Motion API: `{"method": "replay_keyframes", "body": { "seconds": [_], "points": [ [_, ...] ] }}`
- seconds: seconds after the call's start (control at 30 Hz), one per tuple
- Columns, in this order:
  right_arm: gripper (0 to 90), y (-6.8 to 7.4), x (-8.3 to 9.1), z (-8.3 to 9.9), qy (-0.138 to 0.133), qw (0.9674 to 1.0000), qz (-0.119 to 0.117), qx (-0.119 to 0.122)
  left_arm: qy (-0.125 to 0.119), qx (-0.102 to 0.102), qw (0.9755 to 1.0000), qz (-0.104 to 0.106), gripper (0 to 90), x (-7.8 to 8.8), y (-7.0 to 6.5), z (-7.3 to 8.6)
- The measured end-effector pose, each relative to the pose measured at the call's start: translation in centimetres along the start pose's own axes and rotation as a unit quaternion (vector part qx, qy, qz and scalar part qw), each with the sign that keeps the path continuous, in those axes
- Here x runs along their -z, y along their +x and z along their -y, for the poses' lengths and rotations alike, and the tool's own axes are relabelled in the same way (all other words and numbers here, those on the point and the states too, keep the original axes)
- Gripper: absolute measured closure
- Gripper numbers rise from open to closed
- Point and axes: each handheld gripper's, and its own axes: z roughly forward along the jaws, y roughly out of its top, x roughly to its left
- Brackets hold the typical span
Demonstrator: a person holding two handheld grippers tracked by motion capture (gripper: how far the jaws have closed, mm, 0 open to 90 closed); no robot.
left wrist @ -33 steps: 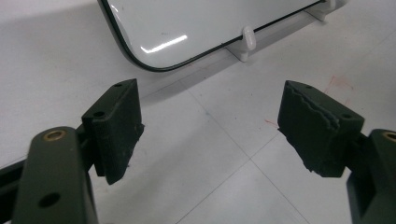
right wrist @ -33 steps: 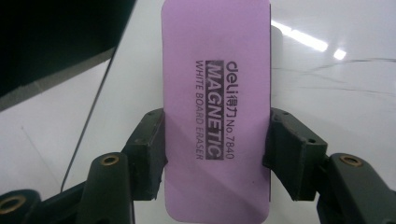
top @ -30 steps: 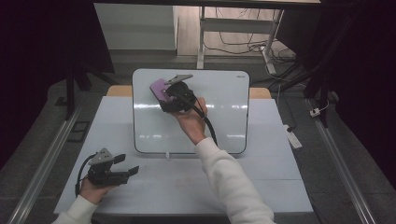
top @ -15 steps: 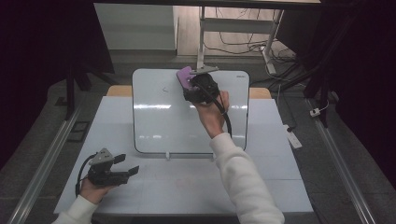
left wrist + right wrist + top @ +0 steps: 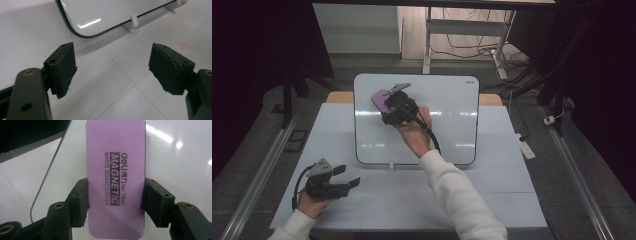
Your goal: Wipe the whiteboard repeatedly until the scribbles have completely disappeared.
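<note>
A whiteboard (image 5: 447, 130) leans on small white feet at the middle of the table. My right gripper (image 5: 384, 101) is shut on a purple magnetic whiteboard eraser (image 5: 380, 100) and holds it against the board's upper left area. In the right gripper view the eraser (image 5: 115, 170) sits lengthwise between both jaws, its printed face toward the camera. My left gripper (image 5: 348, 177) rests low at the table's front left, open with nothing between its fingers (image 5: 62, 67). The board's lower left corner (image 5: 82, 35) lies just beyond it.
The white tabletop (image 5: 492, 200) stretches in front of the board. A white foot clip (image 5: 134, 20) props the board's lower edge. A small white remote-like object (image 5: 527, 148) lies at the table's right edge. Metal rails run along both sides.
My right gripper swept the eraser across the board: to the right up to the top middle half a second ago, then back left to the upper left area. The left gripper stayed put.
</note>
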Motion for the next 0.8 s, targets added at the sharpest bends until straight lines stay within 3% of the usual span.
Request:
{"method": "replay_keyframes", "body": {
  "seconds": [0.1,0.2,0.33,0.5,0.63,0.8],
  "points": [
    [41.1,-1.8,1.1,0.3,-0.009,0.9995,0.024,-0.017,0.000,0.000,1.0000,0.000,22.3,0.0,0.0,0.0],
    [41.1,-4.8,2.9,1.0,-0.021,0.9973,0.055,-0.045,0.001,-0.001,1.0000,0.001,22.2,0.0,0.0,0.0],
    [41.1,-8.3,5.1,2.6,-0.032,0.9925,0.090,-0.077,0.001,-0.001,1.0000,0.000,22.2,0.0,0.0,0.0],
    [41.1,-11.2,7.2,5.1,-0.038,0.9864,0.116,-0.110,0.002,0.001,1.0000,-0.001,22.2,-0.1,0.0,0.0],
    [41.1,-11.5,7.6,5.9,-0.045,0.9843,0.120,-0.121,0.003,0.001,1.0000,-0.004,22.2,-0.2,0.0,-0.1],
    [41.1,-9.2,6.0,4.8,-0.041,0.9896,0.097,-0.098,0.003,0.000,1.0000,-0.004,22.2,-0.2,0.0,-0.1]
  ]
}}
